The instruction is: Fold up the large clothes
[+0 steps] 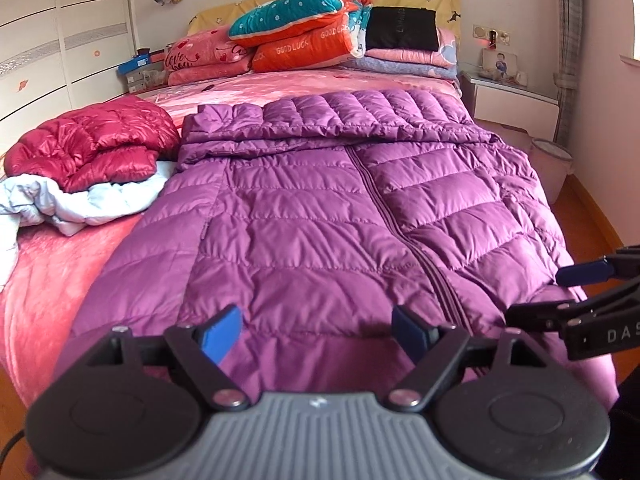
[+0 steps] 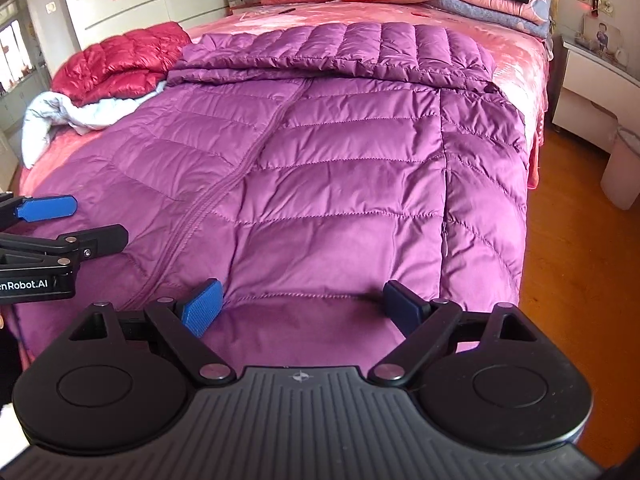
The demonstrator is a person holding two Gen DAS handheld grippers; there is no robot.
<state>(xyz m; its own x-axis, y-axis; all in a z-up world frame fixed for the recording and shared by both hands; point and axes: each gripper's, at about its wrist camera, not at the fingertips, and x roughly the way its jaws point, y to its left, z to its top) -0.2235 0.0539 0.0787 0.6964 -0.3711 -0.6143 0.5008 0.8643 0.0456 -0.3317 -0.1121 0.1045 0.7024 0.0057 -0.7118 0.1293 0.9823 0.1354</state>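
Note:
A purple quilted down jacket [image 1: 320,208] [image 2: 320,168] lies spread on the bed, zipper side up, its collar end towards the pillows. The hem hangs at the near edge of the bed. My left gripper [image 1: 316,330] hovers over the hem left of the zipper, open, with nothing between its blue pads. My right gripper [image 2: 304,306] is over the hem right of the zipper, also open and holding nothing. Each gripper shows in the other's view: the right gripper [image 1: 560,294] at the right edge, the left gripper [image 2: 76,222] at the left edge.
A red down jacket [image 1: 96,144] and a pale blue garment [image 1: 80,204] lie bunched on the pink bedspread [image 1: 52,280] to the left. Pillows and folded quilts [image 1: 304,36] are stacked at the head. A white nightstand [image 2: 588,92], a bin [image 2: 624,168] and wooden floor lie right.

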